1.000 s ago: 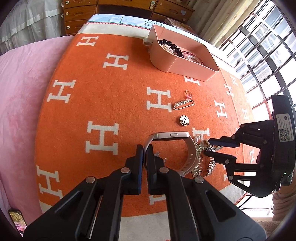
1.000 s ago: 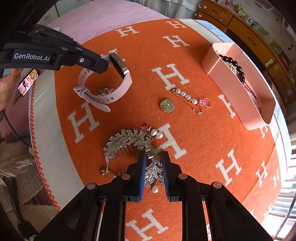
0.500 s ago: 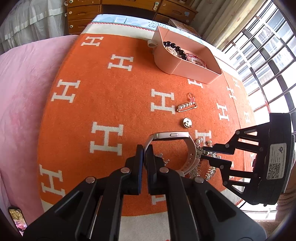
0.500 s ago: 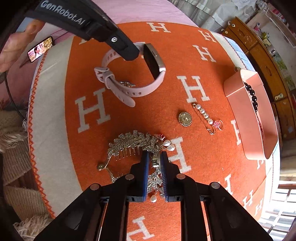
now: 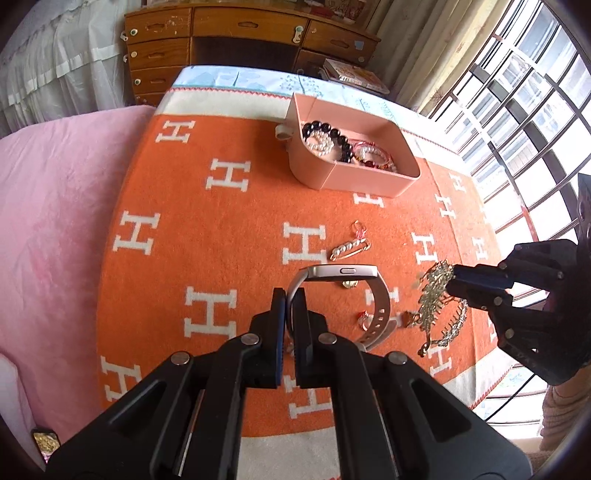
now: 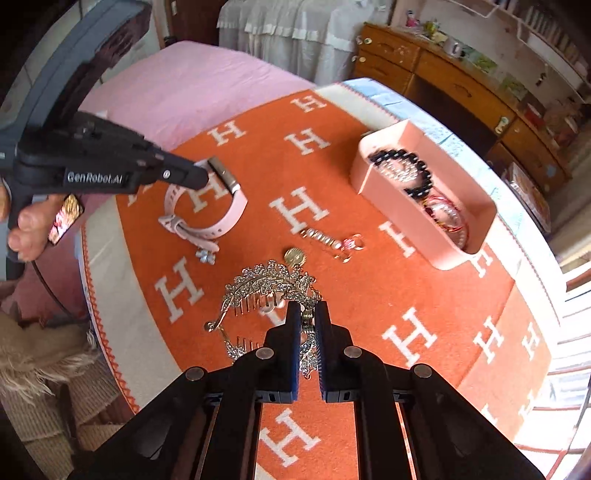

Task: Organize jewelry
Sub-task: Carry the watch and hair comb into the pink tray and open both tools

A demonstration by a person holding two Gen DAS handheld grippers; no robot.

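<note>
My left gripper [image 5: 289, 295] is shut on the strap of a pink smartwatch [image 5: 341, 272] and holds it above the orange blanket; the watch also shows in the right wrist view [image 6: 221, 206]. My right gripper [image 6: 307, 314] is shut on a rhinestone hair comb [image 6: 266, 284] and holds it lifted; the comb hangs at the right of the left wrist view [image 5: 437, 295]. A pink tray [image 5: 364, 181] with bead bracelets [image 5: 332, 142] sits at the far side. A pearl pin [image 5: 349, 248] and a gold coin charm [image 6: 294, 255] lie on the blanket.
The orange blanket with white H letters [image 5: 221, 229] covers the table. A small earring [image 6: 205, 256] lies below the watch. A pink bed [image 5: 48, 206] is at the left, a wooden dresser [image 5: 236, 33] behind, windows [image 5: 535, 110] at the right.
Both grippers have risen: the watch and the hair comb are lifted off the blanket. The small earring stays on the cloth.
</note>
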